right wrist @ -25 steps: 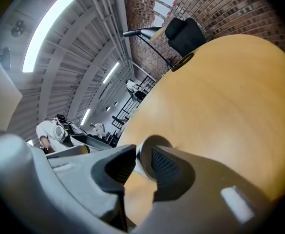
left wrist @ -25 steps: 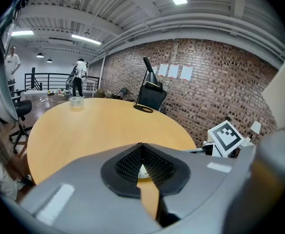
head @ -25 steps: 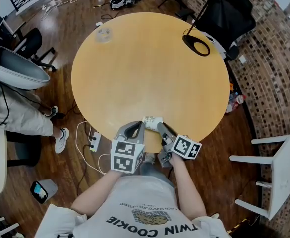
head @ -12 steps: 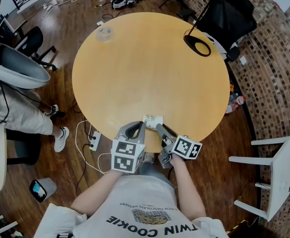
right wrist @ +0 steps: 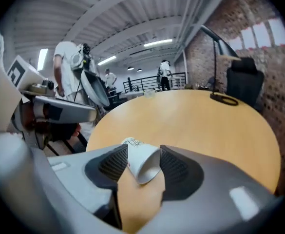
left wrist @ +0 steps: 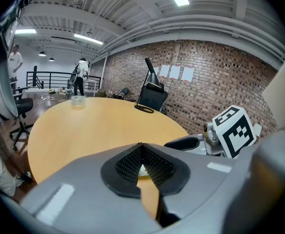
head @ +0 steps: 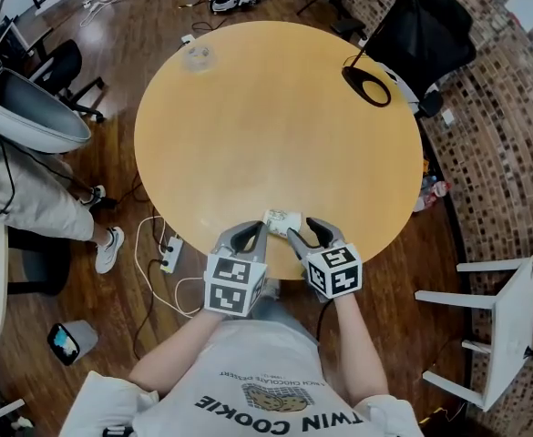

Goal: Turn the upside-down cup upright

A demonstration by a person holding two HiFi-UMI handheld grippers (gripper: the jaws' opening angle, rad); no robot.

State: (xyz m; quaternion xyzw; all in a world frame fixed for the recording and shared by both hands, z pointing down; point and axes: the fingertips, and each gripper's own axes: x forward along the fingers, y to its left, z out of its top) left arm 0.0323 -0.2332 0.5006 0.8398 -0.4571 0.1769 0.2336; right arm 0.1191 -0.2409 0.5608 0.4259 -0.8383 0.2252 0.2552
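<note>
While the jaws of the right gripper [head: 302, 228], just opening, stand loose round the tipped cup [right wrist: 142, 163], best regrip its wall squarely, then roll upright; left gripper [left wrist: 142, 148] clenched, empty.

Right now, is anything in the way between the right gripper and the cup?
Nothing visible. The cup sits between the jaws of the right gripper, which have just been opening; the left gripper is beside it.

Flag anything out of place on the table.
The cup lies on its side near the table's near edge, not upright, between the right gripper's jaws, which have just been opening.
</note>
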